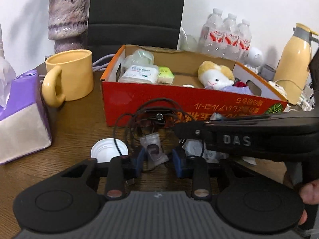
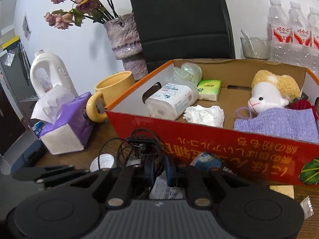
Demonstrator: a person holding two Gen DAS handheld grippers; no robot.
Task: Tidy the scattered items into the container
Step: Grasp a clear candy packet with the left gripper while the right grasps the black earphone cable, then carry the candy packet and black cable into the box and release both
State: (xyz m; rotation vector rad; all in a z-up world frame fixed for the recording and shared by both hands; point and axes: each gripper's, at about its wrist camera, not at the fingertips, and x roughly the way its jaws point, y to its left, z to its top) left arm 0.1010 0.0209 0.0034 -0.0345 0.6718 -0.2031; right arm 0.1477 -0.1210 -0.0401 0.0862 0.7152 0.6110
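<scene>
Two hand-held grippers work close together in front of the red cardboard box (image 1: 191,101), which sits toward the far edge of the tabletop (image 1: 75,127) and already holds a wipes pack (image 2: 171,101), a green tissue packet (image 2: 209,89), a crumpled tissue (image 2: 205,113), a plush lamb (image 2: 273,93) and a purple cloth (image 2: 279,125). The left hand-held gripper (image 1: 157,157) has its blue pads spread partway with a small clear sachet (image 1: 153,149) standing between them; I cannot tell whether the pads actually press it. The right hand-held gripper (image 2: 160,171) looks nearly closed, seemingly around strands of the tangled black cable (image 2: 139,145) that loops up against the box's near wall, though contact is hidden. The sachet should be feather-light, crinkly and slippery, best pinched across its flat faces near the middle. The cable is limp and springy, likely to trail and snag on the box rim, so gathering several loops at the bundle's centre seems wisest. A white plastic lid (image 1: 108,148) lies just left of the tangle, with crumpled paper wrappers (image 2: 167,191) beneath the right hand-held gripper. Only the right wrist view looks down into the box and shows the white jug (image 2: 49,73); only the left wrist view shows the sachet clearly, plus the yellow thermos (image 1: 295,63) near the tabletop's right edge.
</scene>
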